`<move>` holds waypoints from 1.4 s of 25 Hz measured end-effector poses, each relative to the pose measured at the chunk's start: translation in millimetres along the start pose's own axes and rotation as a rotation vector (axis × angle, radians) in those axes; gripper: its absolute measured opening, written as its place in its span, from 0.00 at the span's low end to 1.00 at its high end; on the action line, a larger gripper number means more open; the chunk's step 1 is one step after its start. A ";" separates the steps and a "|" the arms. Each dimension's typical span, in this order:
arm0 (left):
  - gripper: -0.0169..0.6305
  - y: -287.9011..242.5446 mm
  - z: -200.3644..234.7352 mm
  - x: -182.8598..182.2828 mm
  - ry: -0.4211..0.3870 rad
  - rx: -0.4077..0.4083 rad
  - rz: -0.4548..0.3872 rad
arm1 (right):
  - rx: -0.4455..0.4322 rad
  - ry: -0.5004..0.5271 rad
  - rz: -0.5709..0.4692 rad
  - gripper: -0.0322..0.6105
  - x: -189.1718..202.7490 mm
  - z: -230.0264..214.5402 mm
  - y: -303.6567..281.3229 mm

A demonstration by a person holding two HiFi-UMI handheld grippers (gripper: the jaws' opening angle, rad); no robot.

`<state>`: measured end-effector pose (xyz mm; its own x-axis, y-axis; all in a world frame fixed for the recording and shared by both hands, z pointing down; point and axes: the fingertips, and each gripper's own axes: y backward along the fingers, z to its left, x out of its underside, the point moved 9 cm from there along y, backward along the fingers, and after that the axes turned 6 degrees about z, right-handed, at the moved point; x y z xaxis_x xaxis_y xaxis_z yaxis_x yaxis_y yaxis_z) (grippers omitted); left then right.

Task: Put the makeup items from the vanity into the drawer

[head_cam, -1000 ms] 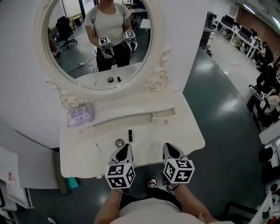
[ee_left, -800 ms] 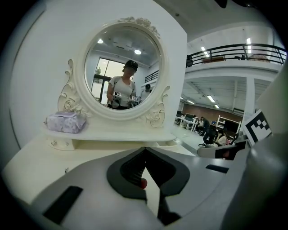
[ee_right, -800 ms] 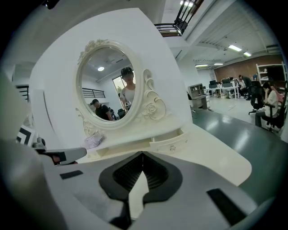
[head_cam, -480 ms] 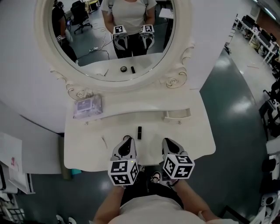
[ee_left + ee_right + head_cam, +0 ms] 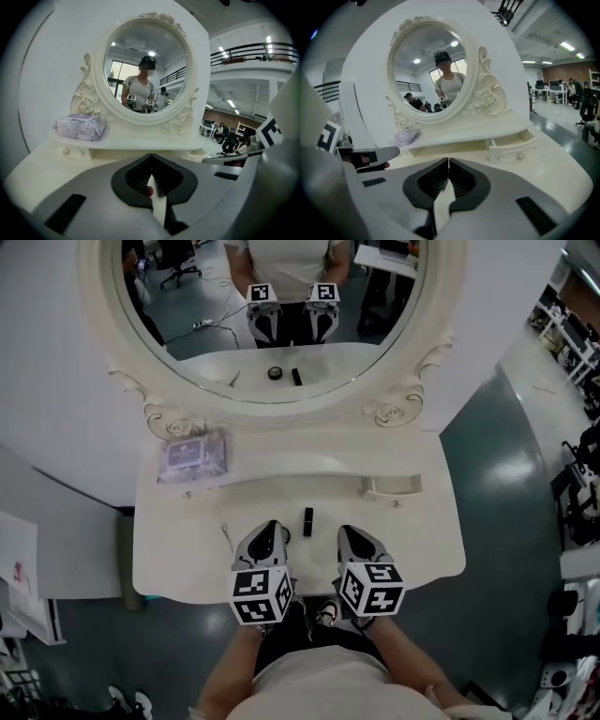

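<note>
Nothing stowed yet: black tube [image 5: 307, 521] lies on vanity top [image 5: 178, 559], 12 o'clock of grippers. Small drawer [image 5: 394, 488] stands open at 1 o'clock. Jaws closed, empty on left gripper [image 5: 272, 526] and right gripper [image 5: 345, 532].

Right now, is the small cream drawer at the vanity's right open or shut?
Open: the small cream drawer juts out from the white vanity shelf, its hollow inside showing.

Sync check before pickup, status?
Left gripper and right gripper both shut. Black tube untouched on vanity; drawer open at right. Nothing between tube and drawer.
</note>
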<state>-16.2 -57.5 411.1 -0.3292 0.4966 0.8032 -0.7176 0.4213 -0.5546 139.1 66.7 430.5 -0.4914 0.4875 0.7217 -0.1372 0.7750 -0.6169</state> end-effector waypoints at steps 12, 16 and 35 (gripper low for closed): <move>0.04 -6.5 35.2 42.5 0.101 -0.059 0.097 | -0.059 0.060 0.195 0.24 32.4 22.5 -58.3; 0.03 -8.5 44.0 51.2 0.124 -0.071 0.110 | -0.050 0.078 0.242 0.27 40.3 26.4 -76.7; 0.04 -14.3 77.5 69.6 0.184 -0.135 0.126 | 0.034 0.178 0.376 0.31 55.4 33.7 -118.1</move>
<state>-76.5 -87.8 491.8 -0.2849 0.6759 0.6797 -0.5858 0.4385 -0.6816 99.1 -11.4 532.8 -0.3564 0.7982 0.4857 -0.0066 0.5177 -0.8556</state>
